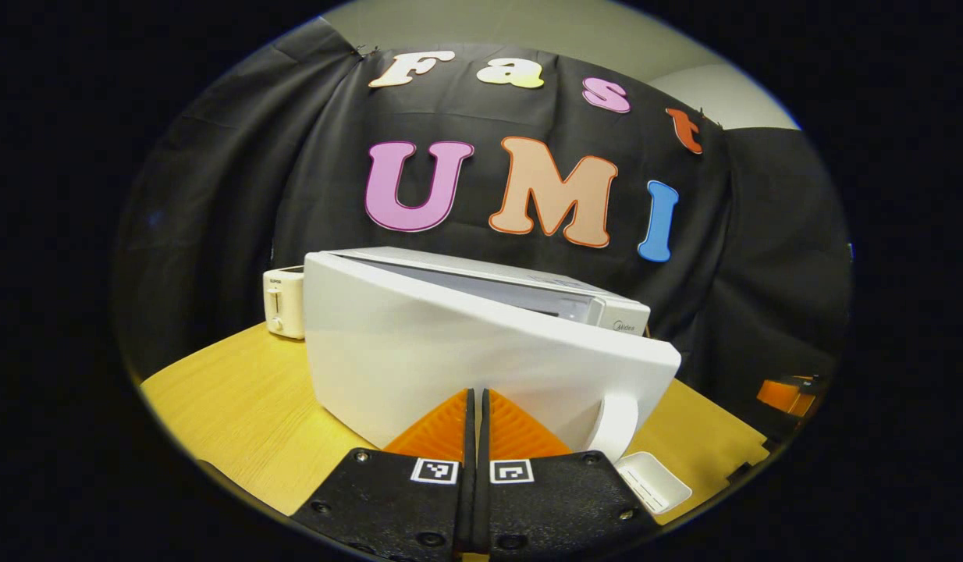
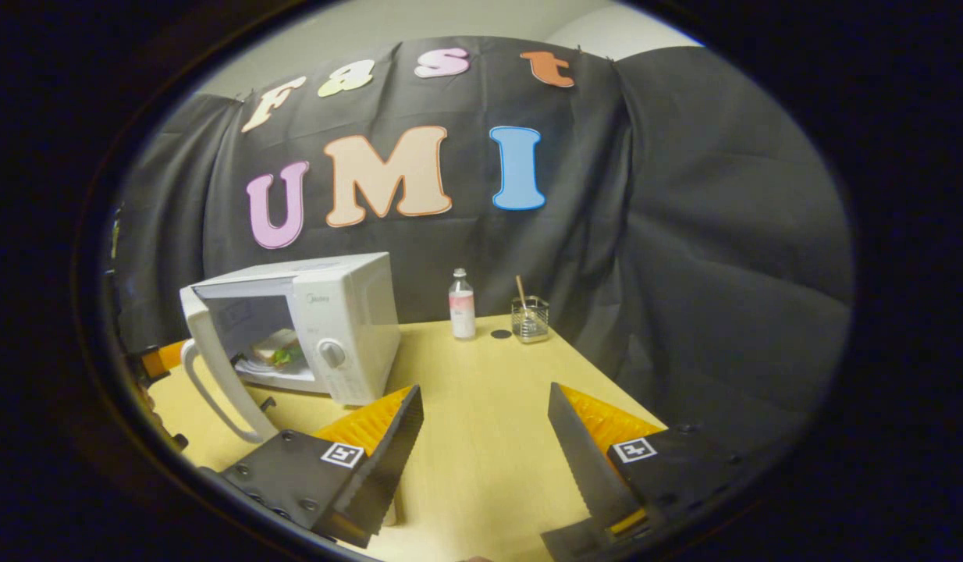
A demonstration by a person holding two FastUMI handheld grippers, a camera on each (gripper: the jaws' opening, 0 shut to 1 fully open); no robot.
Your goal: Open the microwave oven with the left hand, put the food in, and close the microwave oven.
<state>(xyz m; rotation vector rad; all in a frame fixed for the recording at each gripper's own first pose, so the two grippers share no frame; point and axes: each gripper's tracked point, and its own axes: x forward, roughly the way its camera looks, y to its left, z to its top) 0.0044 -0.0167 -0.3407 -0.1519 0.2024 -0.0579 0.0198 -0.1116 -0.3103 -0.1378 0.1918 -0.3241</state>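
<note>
The white microwave (image 2: 349, 328) stands on the wooden table with its door (image 2: 216, 351) partly open. Inside it lies a sandwich on a white plate (image 2: 275, 353). In the left gripper view the door's outer face (image 1: 450, 351) is close in front, its curved handle (image 1: 616, 425) at the right. My left gripper (image 1: 477, 394) is shut with nothing between its fingers, and its tips rest at the door's outer face. My right gripper (image 2: 483, 390) stands open over the bare table, to the right of the microwave and apart from it.
A small white toaster (image 1: 283, 301) stands behind the microwave's left side. A small white tray (image 1: 655, 481) lies on the table under the door handle. A bottle (image 2: 461, 306) and a glass holding a stick (image 2: 531, 318) stand at the table's far edge.
</note>
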